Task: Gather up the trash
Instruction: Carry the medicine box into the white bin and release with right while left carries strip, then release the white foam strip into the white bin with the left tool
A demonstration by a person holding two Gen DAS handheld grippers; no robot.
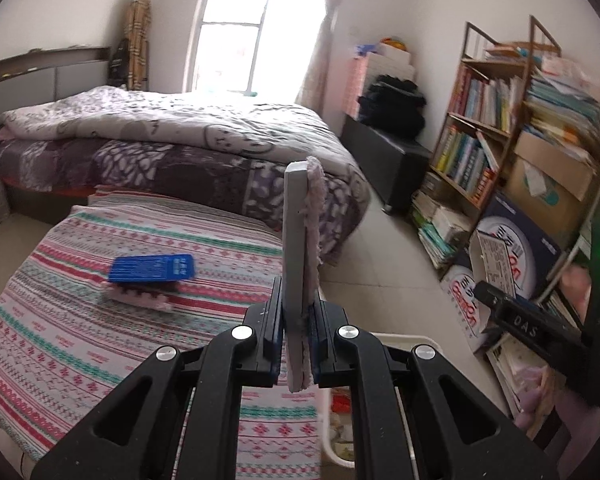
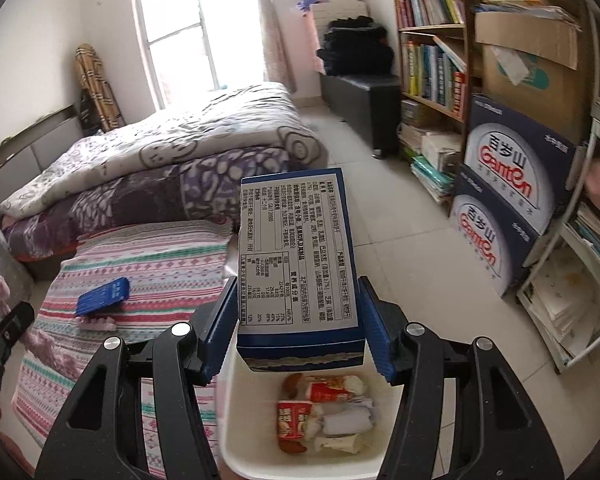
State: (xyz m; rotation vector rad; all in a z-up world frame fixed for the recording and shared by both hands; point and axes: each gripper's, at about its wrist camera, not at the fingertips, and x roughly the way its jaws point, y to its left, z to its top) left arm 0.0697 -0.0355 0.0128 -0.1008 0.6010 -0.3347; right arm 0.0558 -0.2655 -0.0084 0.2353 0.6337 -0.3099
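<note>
In the left wrist view my left gripper (image 1: 298, 292) is shut on a flat white pad with a pink fuzzy backing (image 1: 300, 220), held upright on its edge. In the right wrist view my right gripper (image 2: 296, 284) is shut on a blue carton with a white printed label (image 2: 296, 248). It hangs just over the far rim of a white bin (image 2: 230, 400) that holds several food wrappers (image 2: 324, 412). A second blue carton (image 2: 102, 296) lies on the striped bedding (image 2: 160, 256) on top of something pink and fuzzy. It shows as the blue carton on the bedding (image 1: 152, 268) in the left wrist view too.
A made bed with a grey patterned duvet (image 1: 172, 128) stands behind the striped bedding. Bookshelves (image 1: 480, 120) and stacked blue and white water cartons (image 2: 508, 200) line the right wall. A black bench (image 2: 360, 96) stands near the window. Tiled floor lies between the bed and the shelves.
</note>
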